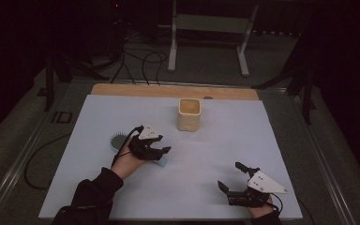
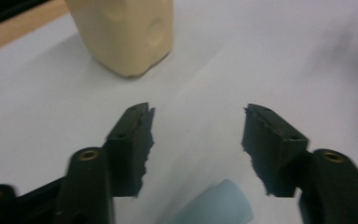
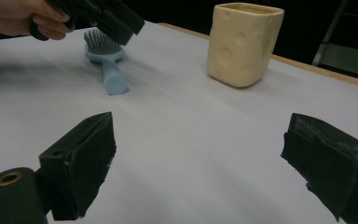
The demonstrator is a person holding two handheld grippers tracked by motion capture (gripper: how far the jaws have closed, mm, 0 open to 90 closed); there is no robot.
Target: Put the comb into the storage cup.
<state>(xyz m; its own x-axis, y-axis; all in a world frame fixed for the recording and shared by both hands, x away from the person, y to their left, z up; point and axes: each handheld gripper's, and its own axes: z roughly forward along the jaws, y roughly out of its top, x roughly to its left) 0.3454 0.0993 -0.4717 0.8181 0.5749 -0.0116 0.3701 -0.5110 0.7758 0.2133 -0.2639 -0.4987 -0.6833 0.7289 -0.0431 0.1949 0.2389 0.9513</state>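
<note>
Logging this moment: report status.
Left gripper open over blue hairbrush, not gripping. Right gripper open, idle. Cream cup stands apart, nothing in the way.

A pale blue brush (image 1: 120, 142) with dark bristles is lying flat on the white surface (image 1: 215, 140), bristles facing up.

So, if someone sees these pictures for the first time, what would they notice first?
Probably the cream-yellow holder, standing upright near the far edge of the white table cover. Next, the left gripper, open, hovering over the handle of a light blue hairbrush that lies flat at the left. The right gripper waits open near the front right corner, holding nothing.
</note>
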